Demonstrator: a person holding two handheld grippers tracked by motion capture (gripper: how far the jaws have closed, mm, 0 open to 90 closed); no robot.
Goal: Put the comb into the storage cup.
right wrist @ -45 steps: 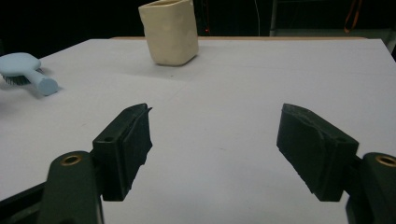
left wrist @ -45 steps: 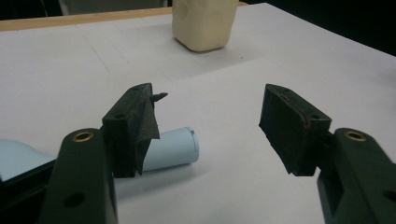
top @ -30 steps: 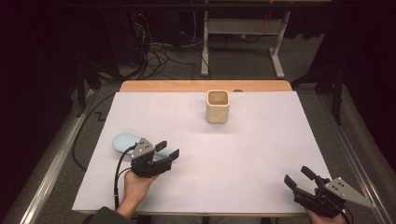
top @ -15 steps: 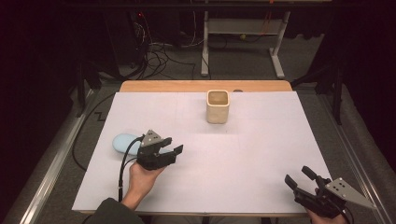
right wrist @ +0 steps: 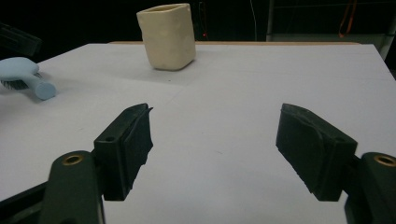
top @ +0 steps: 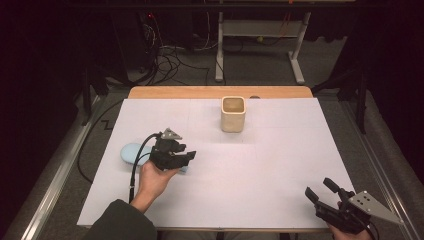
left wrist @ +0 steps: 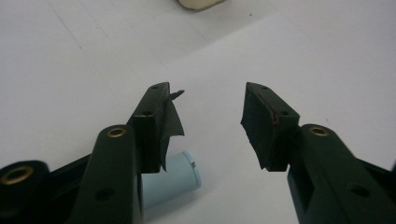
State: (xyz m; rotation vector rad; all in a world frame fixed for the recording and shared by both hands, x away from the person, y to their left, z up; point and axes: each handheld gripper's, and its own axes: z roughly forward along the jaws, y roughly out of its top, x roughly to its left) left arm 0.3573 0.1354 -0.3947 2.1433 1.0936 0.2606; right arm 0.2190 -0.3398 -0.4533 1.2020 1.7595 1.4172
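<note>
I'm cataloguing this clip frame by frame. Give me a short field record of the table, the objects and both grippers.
surface: white table
brush: light blue brush lying flat at the table's left, bristles down, handle end under the left gripper
cup: cream cup upright near the far edge, apart from both grippers
left gripper: left gripper above the brush handle, jaws have just been closing, nothing between them
right gripper: right gripper open at the near right corner, holding nothing

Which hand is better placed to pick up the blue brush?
Left. The left gripper hovers right beside the blue brush, jaws open and empty; the right gripper sits at the table's far near corner.
</note>
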